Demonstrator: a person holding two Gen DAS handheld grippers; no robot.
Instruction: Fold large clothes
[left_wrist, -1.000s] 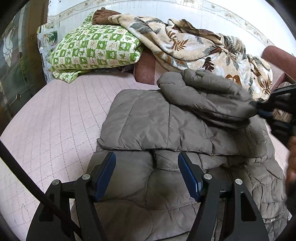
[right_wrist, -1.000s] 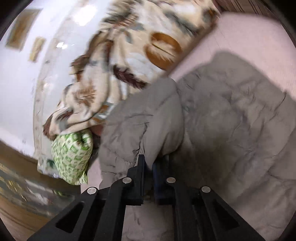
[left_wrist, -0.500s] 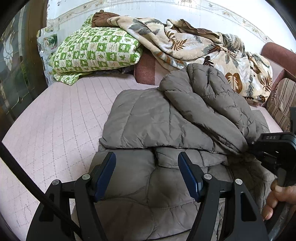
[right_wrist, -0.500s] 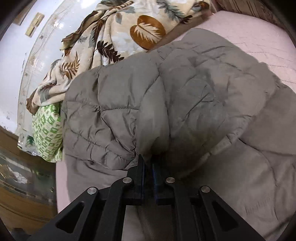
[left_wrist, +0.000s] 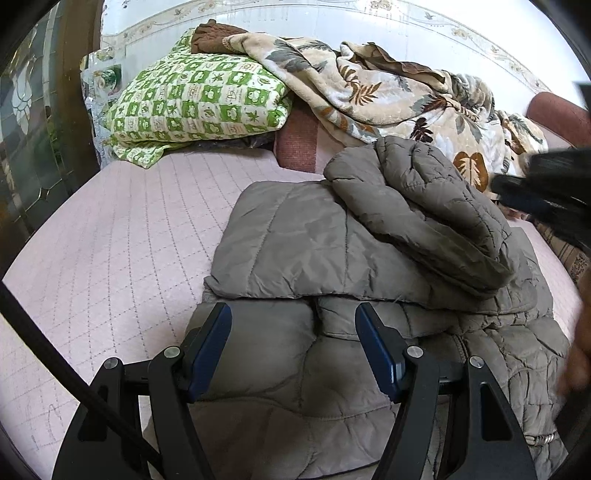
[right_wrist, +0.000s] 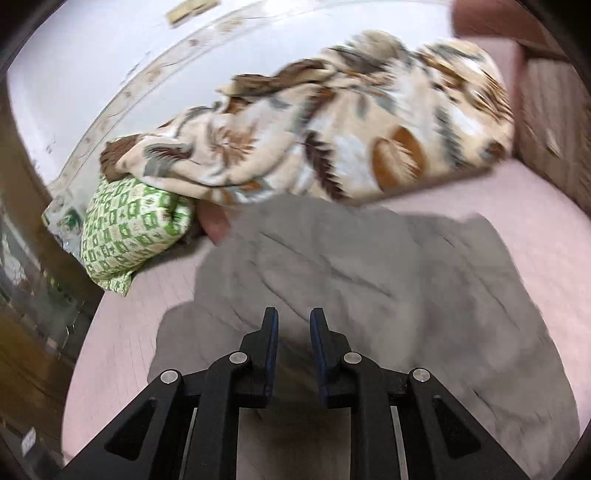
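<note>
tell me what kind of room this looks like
Most likely a bedroom at home: a quilted pink mattress, a green checked pillow and a leaf-print blanket heaped by the wall, with a grey padded jacket laid out for folding.

Left tool (left_wrist: 293, 345): black angular frame, silver screws at the pivots, blue pads lining both fingers (left_wrist: 212, 347), a black cable crossing its left side. Right tool (right_wrist: 293, 343): same black frame, silver screws, thin blue pads; blurred dark shape in the left view.

I'm in a home bedroom: pink quilted mattress (left_wrist: 110, 229), green-checked pillow (left_wrist: 199, 99), leaf-print blanket (left_wrist: 369, 92) heaped on it.
</note>
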